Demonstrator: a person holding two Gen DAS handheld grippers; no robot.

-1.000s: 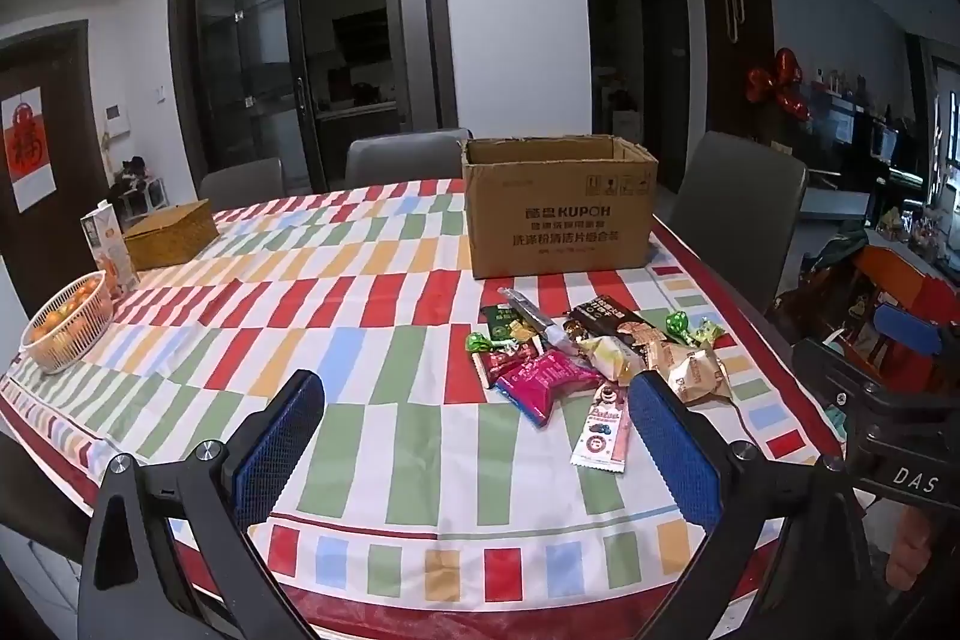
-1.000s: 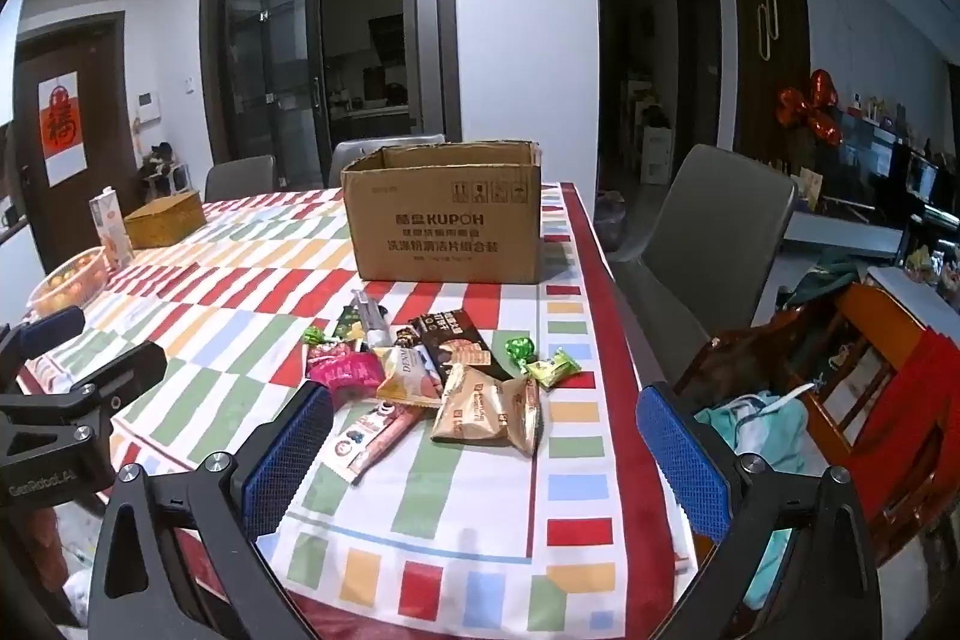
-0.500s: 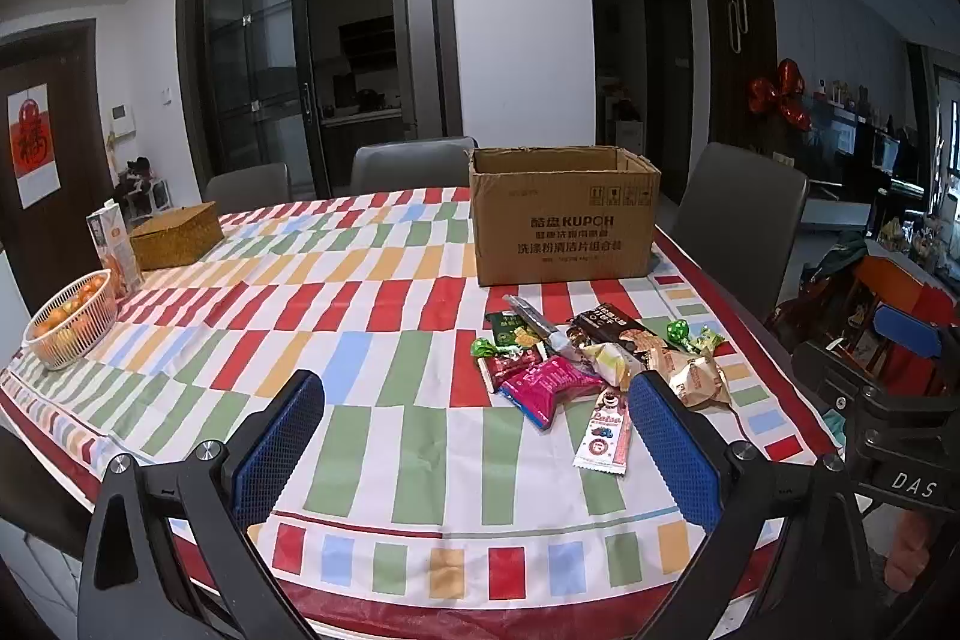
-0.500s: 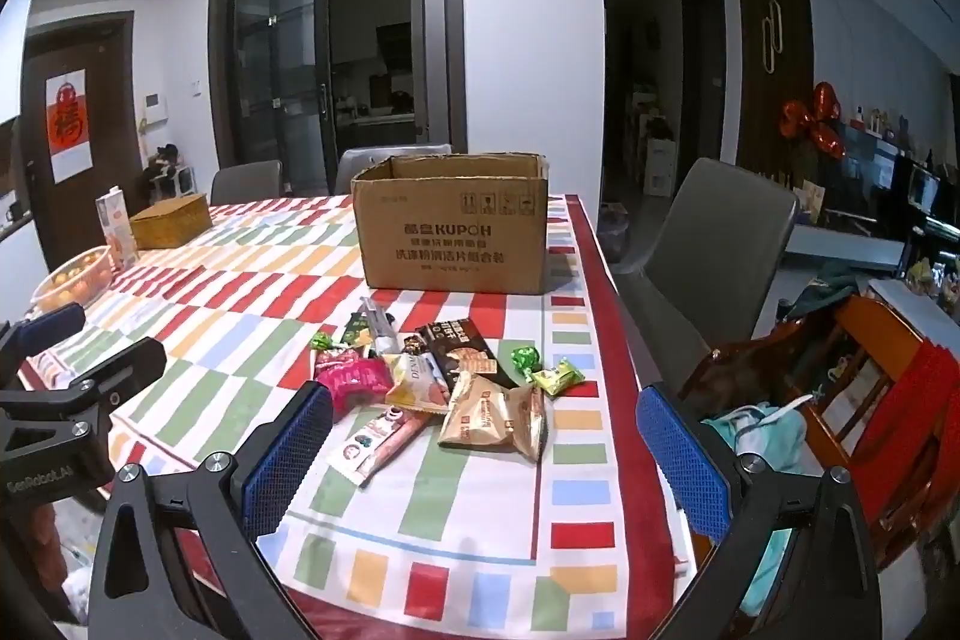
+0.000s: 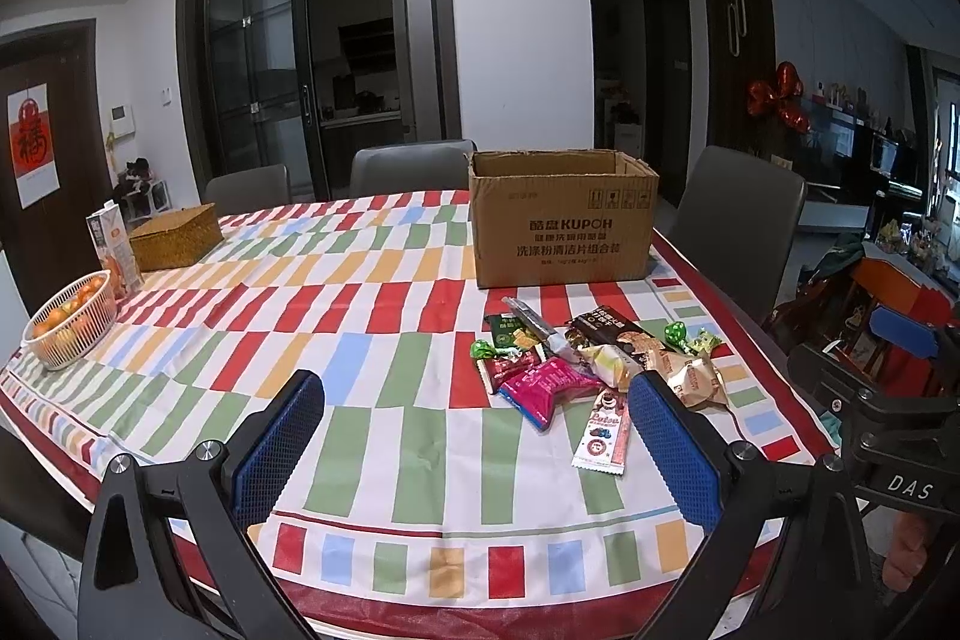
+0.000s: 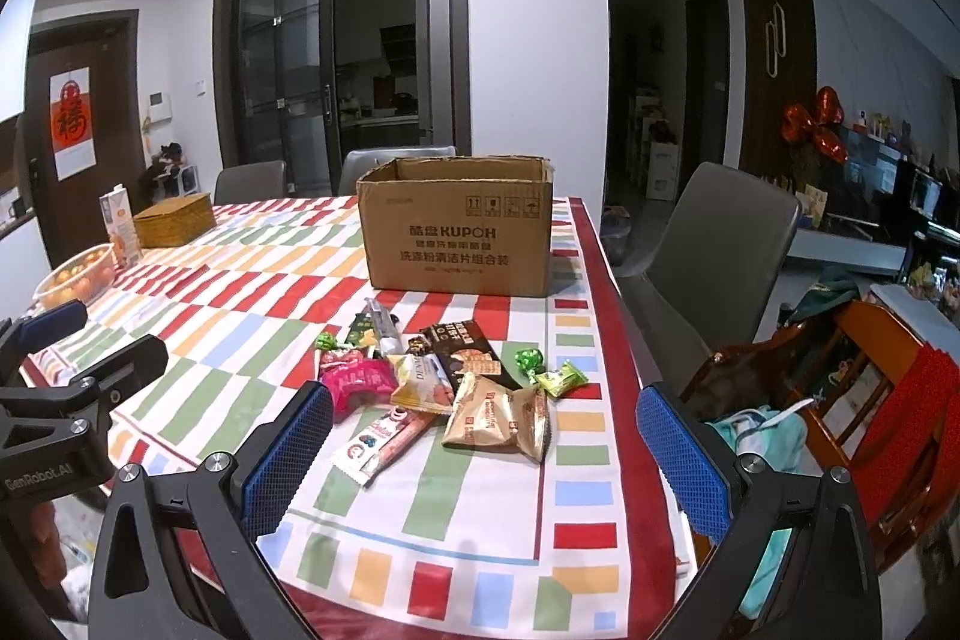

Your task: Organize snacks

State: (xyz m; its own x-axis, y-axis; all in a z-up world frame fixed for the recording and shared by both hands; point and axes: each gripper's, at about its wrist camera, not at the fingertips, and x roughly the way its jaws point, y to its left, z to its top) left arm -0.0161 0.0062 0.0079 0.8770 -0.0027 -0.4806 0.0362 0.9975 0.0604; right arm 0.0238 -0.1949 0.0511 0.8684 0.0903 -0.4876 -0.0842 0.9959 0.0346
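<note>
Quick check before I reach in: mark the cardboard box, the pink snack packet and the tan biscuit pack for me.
cardboard box (image 6: 459, 244), right wrist view, printed front wall.
pink snack packet (image 5: 549, 383), left wrist view, middle of the wrapper.
tan biscuit pack (image 6: 498, 418), right wrist view, centre of its front face.

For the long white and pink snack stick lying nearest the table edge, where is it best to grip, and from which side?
Grip the long white and pink snack stick at its middle, probably from above, jaws across its narrow width. It lies flat on the striped tablecloth, its near end clear of the other packets; the open right gripper is nearest.
</note>
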